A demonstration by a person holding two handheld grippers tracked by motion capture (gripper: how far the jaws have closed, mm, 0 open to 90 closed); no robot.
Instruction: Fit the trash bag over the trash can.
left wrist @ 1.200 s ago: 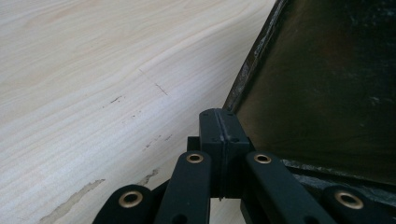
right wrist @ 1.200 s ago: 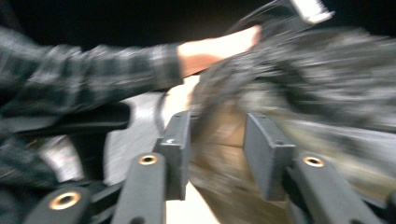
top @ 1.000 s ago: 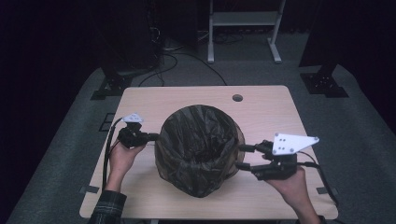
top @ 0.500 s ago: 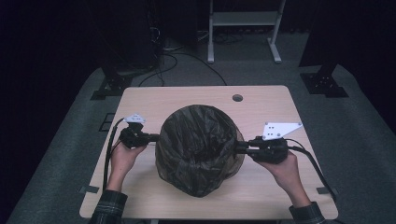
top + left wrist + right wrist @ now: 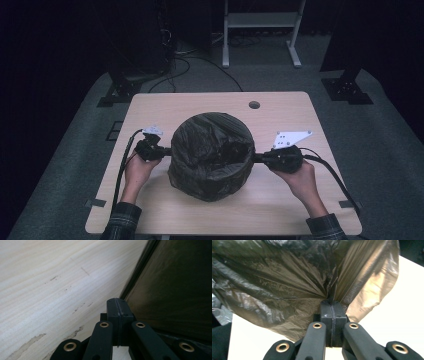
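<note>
A black bin bag (image 5: 210, 150) stands open-mouthed and rounded in the middle of the wooden table (image 5: 200, 102). My left gripper (image 5: 167, 151) is at its left rim, jaws shut (image 5: 117, 301), with the taut film (image 5: 175, 290) running off from their tips. My right gripper (image 5: 257, 159) is at the right rim. Its jaws (image 5: 331, 303) have just closed on the bag's film (image 5: 282, 285), and pleats fan out from the pinch. A hand holds each gripper level, and the bag is stretched between them.
A round cable hole (image 5: 254, 105) sits near the table's far edge. Bare tabletop lies in front of and behind the bag. Beyond the table are a white-legged stand (image 5: 260, 20), dark stand feet (image 5: 347, 90) and cables on the floor (image 5: 200, 60).
The right gripper moved left and down to the bag's right rim and shut on it. The left gripper stayed at the left rim, sinking slightly.
</note>
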